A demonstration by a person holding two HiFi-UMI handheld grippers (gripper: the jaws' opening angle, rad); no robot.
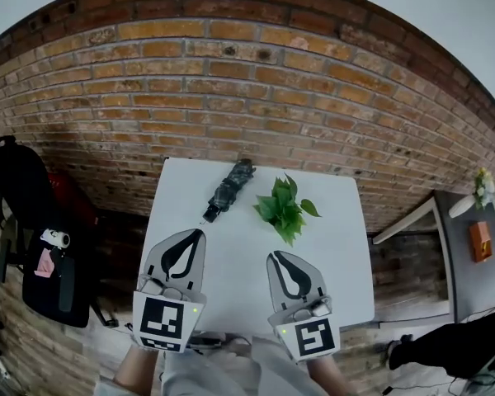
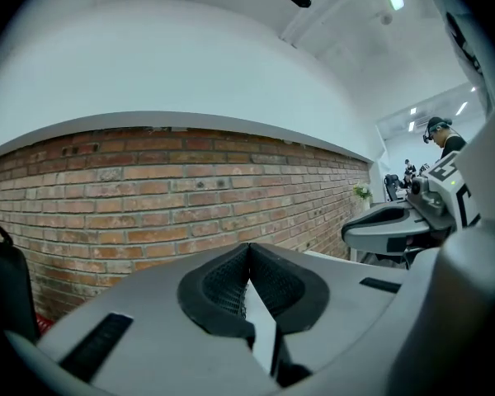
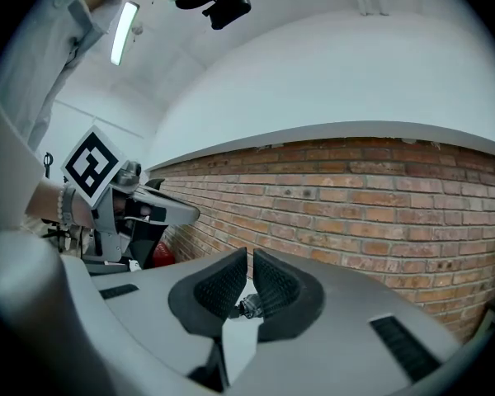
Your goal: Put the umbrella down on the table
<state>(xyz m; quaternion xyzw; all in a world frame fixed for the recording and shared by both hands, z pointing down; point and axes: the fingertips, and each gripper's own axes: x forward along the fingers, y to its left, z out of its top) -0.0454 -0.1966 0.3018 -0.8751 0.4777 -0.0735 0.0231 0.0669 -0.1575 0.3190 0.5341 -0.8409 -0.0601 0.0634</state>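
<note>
Umbrella count: one umbrella (image 1: 228, 190), folded shut.
Umbrella place: lying flat on the desk (image 1: 235, 258), far half, left of centre; neither gripper touches it.
Umbrella axis: long axis runs on a slant from near-left to far-right; the slimmer end points near-left, the bulkier end lies towards the far edge.
Umbrella make: soft fabric, dark with a grey mottled pattern, bundled into a short cylinder.
Desk count: one carrying the things; smooth white rectangular top.
Greenery count: one leafy sprig (image 1: 285, 207), bright green with pointed leaves, just right of the umbrella and not touching it.
Left hand-held gripper (image 1: 198, 235): one, over the near-left part of the desk; its ribbed black pads (image 2: 223, 283) meet at the tips, nothing between them.
Right hand-held gripper (image 1: 275, 256): one, over the near-right part; its pads (image 3: 219, 285) stand a narrow slit apart, gripping nothing.
Surroundings: one rough red brick wall (image 1: 231, 73) behind the desk; one black chair (image 1: 25, 213) at far left.
</note>
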